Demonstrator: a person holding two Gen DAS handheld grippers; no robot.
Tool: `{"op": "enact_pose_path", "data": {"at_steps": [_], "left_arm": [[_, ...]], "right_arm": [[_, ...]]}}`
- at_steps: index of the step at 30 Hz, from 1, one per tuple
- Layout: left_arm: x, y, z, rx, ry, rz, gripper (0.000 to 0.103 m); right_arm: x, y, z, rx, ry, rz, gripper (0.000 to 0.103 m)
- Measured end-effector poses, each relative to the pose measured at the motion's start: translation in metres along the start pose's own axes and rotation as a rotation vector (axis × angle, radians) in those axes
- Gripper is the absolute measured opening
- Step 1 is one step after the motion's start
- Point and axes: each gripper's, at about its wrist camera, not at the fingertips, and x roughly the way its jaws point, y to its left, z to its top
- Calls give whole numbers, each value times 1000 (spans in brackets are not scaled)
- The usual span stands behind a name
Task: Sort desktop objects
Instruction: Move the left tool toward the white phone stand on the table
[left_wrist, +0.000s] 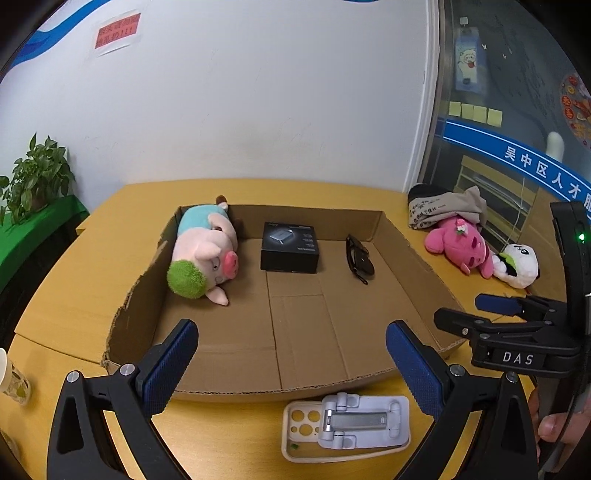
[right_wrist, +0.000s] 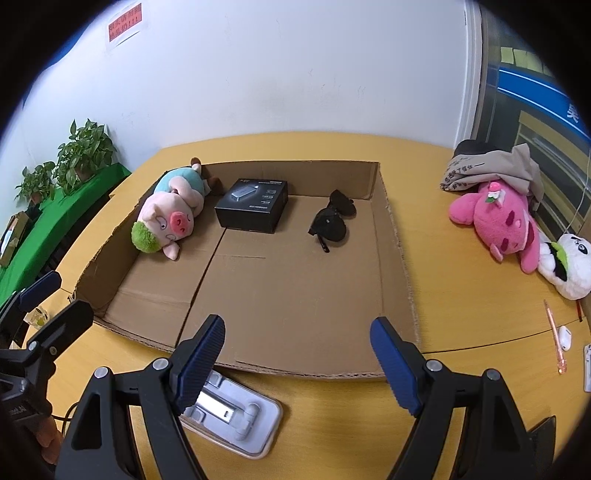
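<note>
A shallow cardboard tray (left_wrist: 413, 266) (right_wrist: 395, 240) lies on the yellow table. In it lie a pig plush with green hair (left_wrist: 207, 251) (right_wrist: 170, 218), a black box (left_wrist: 290, 247) (right_wrist: 253, 205) and black sunglasses (left_wrist: 358, 258) (right_wrist: 332, 219). A pink plush (left_wrist: 458, 243) (right_wrist: 502, 221) and a white panda plush (left_wrist: 517, 264) (right_wrist: 567, 266) lie right of the tray. A white phone stand on a phone case (left_wrist: 347, 426) (right_wrist: 231, 413) lies before the tray. My left gripper (left_wrist: 291, 358) is open and empty above the tray's front edge. My right gripper (right_wrist: 297, 354) is open and empty there too.
A grey cloth bundle (left_wrist: 447, 206) (right_wrist: 491, 166) lies behind the pink plush. A pink pen (right_wrist: 553, 332) and a white earbud case (right_wrist: 564, 336) lie at the right. A paper cup (left_wrist: 13, 380) stands at the left edge. Potted plants (right_wrist: 74, 158) stand on a green shelf.
</note>
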Motion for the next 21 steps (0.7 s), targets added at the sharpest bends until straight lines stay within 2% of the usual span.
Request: {"op": "enact_pose_path", "data": {"at_steps": [8,12,16,21], "left_arm": [[9,8,-6,-5,52,-4,103],[17,10,-22,7,103,-23,103],[25,13,-42,-7,163,-40,103],[32,16,-67,-22,215,-111,103]], "right_arm": [[8,4,-10,-20,29,39,81],[19,-2,-37,-33,93,35,81],[32,-14,-77,18,179,54,81],[39,-15,-112,58,235,70,81]]}}
